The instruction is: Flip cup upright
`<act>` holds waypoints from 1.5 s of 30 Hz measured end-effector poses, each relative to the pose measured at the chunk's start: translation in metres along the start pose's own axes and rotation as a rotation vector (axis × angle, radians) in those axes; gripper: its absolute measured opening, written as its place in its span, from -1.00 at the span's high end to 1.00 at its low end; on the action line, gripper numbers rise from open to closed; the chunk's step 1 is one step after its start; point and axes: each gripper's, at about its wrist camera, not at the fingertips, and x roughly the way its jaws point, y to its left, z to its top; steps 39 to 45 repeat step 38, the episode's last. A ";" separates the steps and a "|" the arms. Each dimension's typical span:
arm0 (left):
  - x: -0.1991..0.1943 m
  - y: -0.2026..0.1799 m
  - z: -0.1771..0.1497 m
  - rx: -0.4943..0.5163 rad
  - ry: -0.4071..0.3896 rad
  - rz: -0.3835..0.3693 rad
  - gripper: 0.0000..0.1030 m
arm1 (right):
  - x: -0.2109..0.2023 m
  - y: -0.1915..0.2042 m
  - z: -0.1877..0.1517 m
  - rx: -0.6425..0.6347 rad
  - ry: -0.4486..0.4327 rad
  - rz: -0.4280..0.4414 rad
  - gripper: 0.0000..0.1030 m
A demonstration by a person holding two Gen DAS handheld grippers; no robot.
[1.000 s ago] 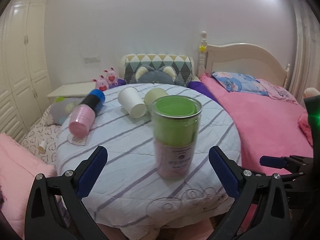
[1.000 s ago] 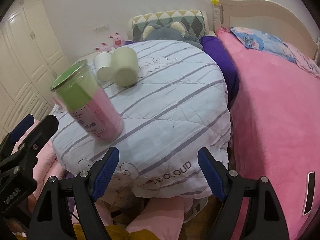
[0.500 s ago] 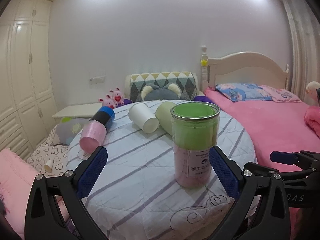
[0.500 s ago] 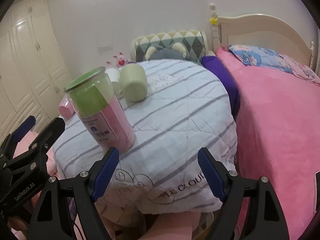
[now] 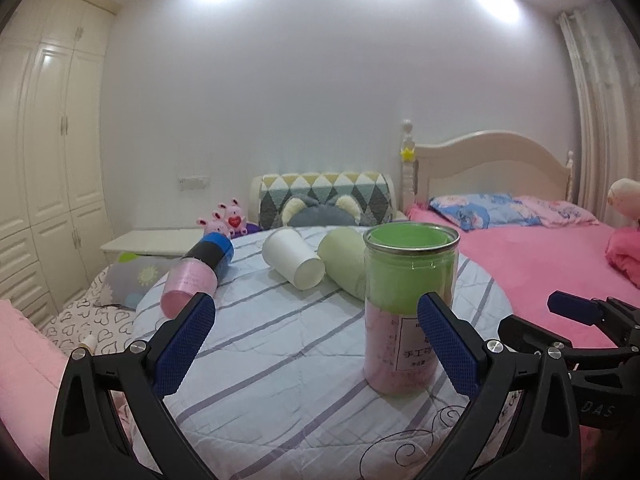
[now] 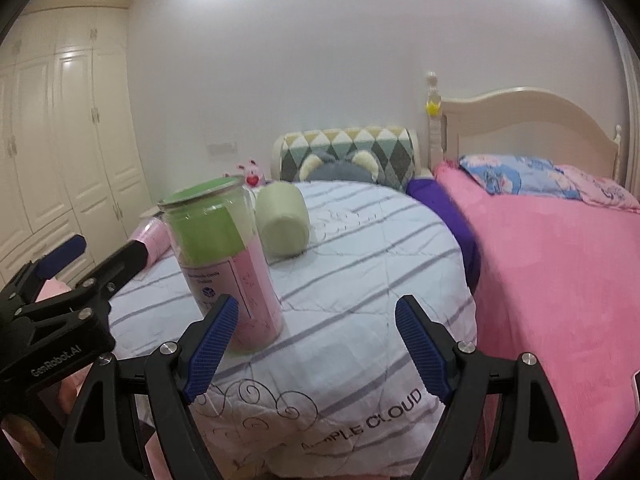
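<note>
Green-and-pink clear cup (image 5: 408, 312) stood upright on striped-cloth bench (image 5: 280, 360), just ahead of left tool (image 5: 316, 344), jaws apart, empty. Right tool (image 6: 316, 344) alongside, jaws apart. White paper cup (image 5: 294, 258), pale-green cup (image 5: 346, 262) lay toppled behind.

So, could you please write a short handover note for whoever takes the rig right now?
Left gripper: open, empty, at the near table edge.
Right gripper: open, empty, beside it.
Done: the clear jar with green and pink contents stands upright on the striped tablecloth.
Left: the white paper cup, pale green cup and the pink cup nested with a blue-and-black one lie on their sides further back. Which one goes next I cannot tell.
</note>
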 end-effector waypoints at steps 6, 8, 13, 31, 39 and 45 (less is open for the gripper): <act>-0.004 0.003 -0.001 -0.021 -0.026 -0.007 -0.99 | -0.010 0.005 -0.004 -0.015 -0.064 -0.003 -0.60; -0.005 0.004 -0.001 -0.021 -0.032 -0.001 -0.99 | -0.011 0.006 -0.004 -0.028 -0.069 -0.008 -0.60; -0.007 0.002 0.000 -0.025 -0.038 0.011 -0.99 | -0.016 0.010 -0.006 -0.047 -0.081 -0.008 -0.60; -0.010 0.003 -0.001 -0.024 -0.045 0.018 -0.99 | -0.018 0.012 -0.009 -0.069 -0.068 -0.010 -0.60; -0.010 0.003 -0.002 -0.016 -0.039 0.023 -0.99 | -0.017 0.012 -0.010 -0.077 -0.051 -0.012 -0.60; -0.010 0.003 -0.002 -0.016 -0.039 0.023 -0.99 | -0.017 0.012 -0.010 -0.077 -0.051 -0.012 -0.60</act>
